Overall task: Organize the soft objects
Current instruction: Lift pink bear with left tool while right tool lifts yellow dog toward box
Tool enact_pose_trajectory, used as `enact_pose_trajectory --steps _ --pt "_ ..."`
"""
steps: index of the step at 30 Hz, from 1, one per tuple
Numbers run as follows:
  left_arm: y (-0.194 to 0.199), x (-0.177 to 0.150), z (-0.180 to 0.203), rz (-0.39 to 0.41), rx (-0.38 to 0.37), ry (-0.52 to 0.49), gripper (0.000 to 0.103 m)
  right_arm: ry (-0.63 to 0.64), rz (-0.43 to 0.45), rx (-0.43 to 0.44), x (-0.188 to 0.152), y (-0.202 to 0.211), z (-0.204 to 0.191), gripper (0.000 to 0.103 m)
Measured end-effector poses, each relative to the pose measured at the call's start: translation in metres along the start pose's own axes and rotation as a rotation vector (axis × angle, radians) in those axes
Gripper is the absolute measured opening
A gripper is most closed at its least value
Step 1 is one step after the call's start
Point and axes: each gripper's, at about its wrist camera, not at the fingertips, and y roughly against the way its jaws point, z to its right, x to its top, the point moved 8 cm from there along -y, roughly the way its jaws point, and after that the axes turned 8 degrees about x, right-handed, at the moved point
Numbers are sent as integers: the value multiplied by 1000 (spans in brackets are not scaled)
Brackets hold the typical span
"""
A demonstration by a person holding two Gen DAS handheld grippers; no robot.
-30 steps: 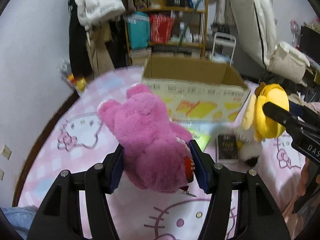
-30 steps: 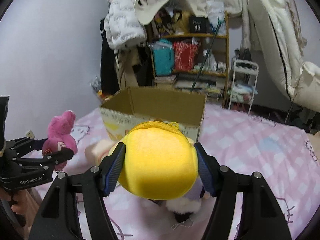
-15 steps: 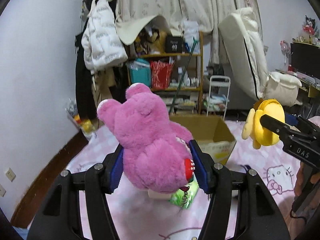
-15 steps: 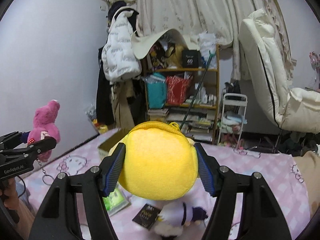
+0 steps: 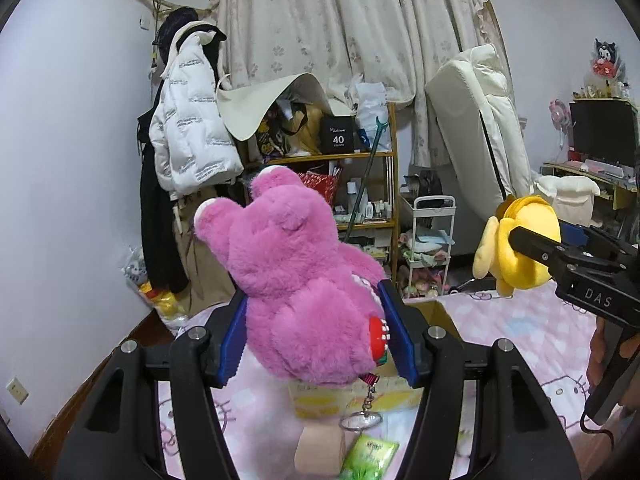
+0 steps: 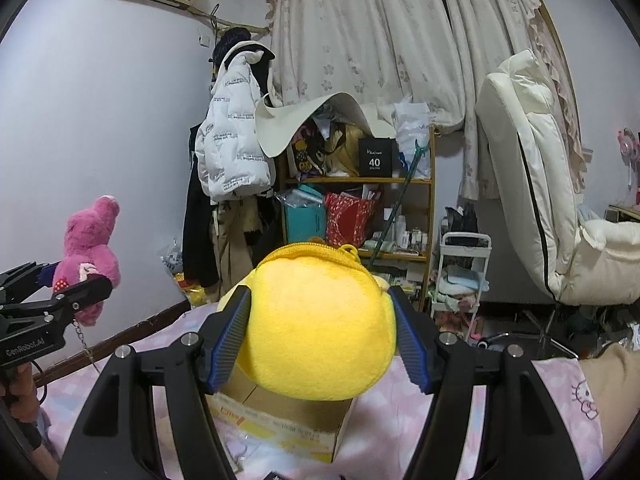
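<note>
A pink-sheeted bed lies below, a cluttered shelf behind. Both grippers have risen since a second ago, lifting the toys above the cardboard box. The left gripper jaws pinch the pink plush bear; the right gripper jaws squeeze the yellow plush toy.
</note>
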Motion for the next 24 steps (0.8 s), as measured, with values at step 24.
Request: enact_pose_trajectory --steps 24 --pt "-110 -63 27 -136 -36 -28 60 -68 -130 24 -71 -83 28 72"
